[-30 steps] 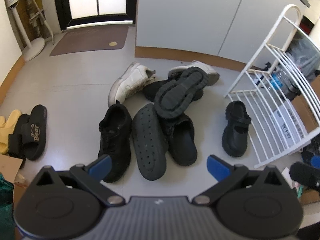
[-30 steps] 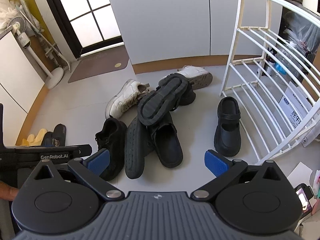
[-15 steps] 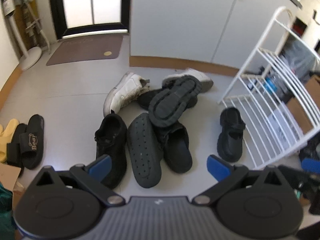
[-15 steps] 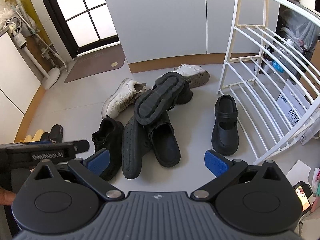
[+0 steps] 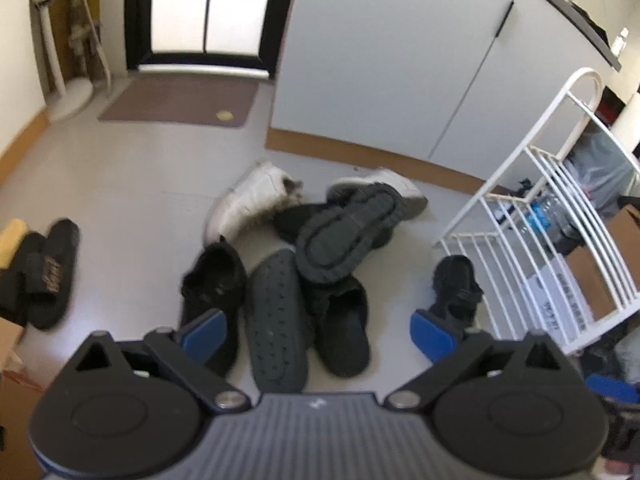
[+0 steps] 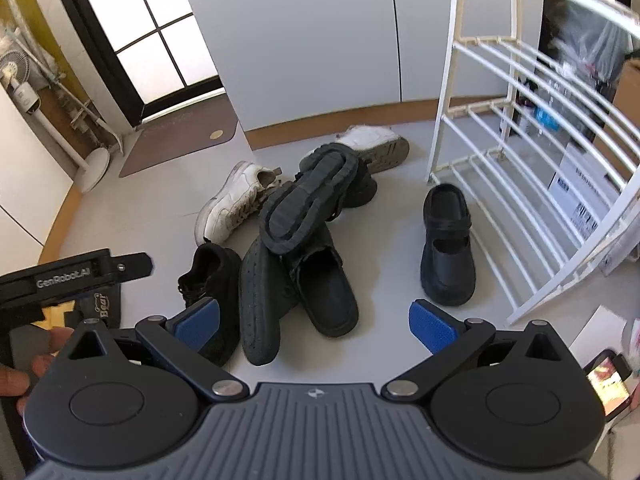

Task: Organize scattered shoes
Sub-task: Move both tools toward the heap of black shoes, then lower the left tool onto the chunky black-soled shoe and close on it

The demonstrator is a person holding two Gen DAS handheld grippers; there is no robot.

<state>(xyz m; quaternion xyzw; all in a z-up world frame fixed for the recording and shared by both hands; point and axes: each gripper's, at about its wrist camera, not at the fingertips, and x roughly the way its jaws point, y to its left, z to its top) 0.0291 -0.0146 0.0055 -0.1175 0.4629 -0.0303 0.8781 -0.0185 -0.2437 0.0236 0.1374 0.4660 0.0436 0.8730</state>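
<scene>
A heap of shoes lies on the grey floor: a black lace-up shoe (image 5: 214, 280) (image 6: 212, 276), an overturned dark clog (image 5: 276, 320) (image 6: 258, 300), a black slip-on (image 5: 344, 328) (image 6: 330, 292), and an upside-down chunky-soled shoe (image 5: 348, 228) (image 6: 308, 204) on top. Two white sneakers (image 5: 248, 204) (image 6: 236, 204) lie behind. A single black strap clog (image 5: 456, 288) (image 6: 446, 248) sits apart by the white shoe rack (image 5: 540, 208) (image 6: 520, 152). My left gripper (image 5: 316, 330) and right gripper (image 6: 314, 320) hover above the heap, both open and holding nothing.
Black and yellow slippers (image 5: 44, 276) lie at the left. A brown doormat (image 5: 180, 100) fronts the glass door, with a fan base (image 5: 72, 96) beside it. Cardboard boxes (image 5: 592, 272) stand behind the rack. A hand (image 6: 24, 372) holds the other gripper's body at the left of the right wrist view.
Both cameras have tilted upward and pulled back slightly, so the shoe heap sits lower in each view. The shoes have not moved. Both grippers stay open.
</scene>
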